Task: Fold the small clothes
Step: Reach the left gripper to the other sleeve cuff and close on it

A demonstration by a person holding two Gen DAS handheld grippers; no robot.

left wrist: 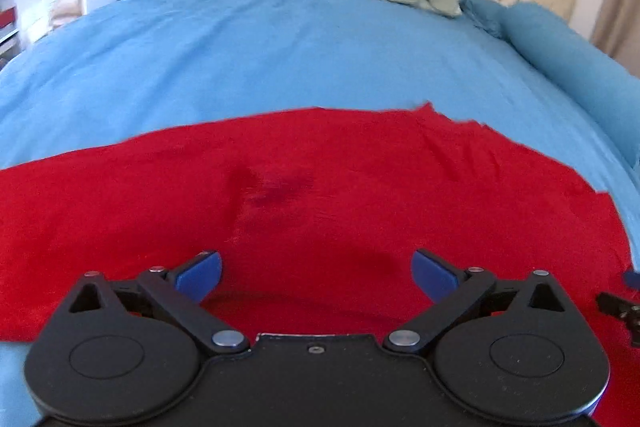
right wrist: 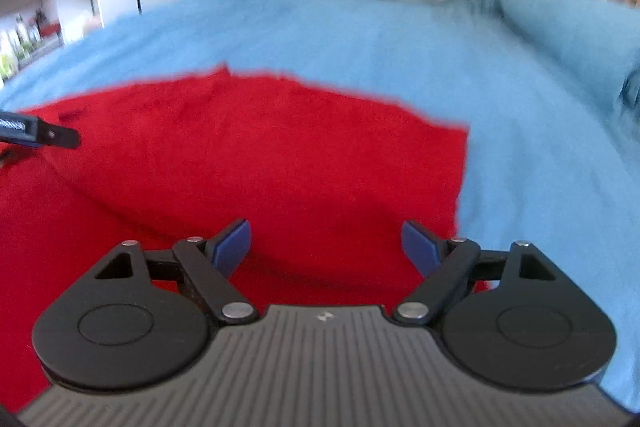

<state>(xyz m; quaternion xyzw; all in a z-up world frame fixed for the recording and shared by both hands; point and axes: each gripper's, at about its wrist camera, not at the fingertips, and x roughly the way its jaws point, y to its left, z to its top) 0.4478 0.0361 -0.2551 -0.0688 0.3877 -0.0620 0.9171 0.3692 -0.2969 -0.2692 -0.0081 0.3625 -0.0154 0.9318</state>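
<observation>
Here each hand-held gripper, left [left wrist: 316,273] and right [right wrist: 326,245], hangs released above the red garment [left wrist: 320,187].

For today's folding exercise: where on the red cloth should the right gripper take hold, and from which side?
Probably the red cloth's right-hand edge near its far corner. That edge lies free on the blue sheet, so the open right gripper can come in from the sheet side, low, and pinch it.
</observation>
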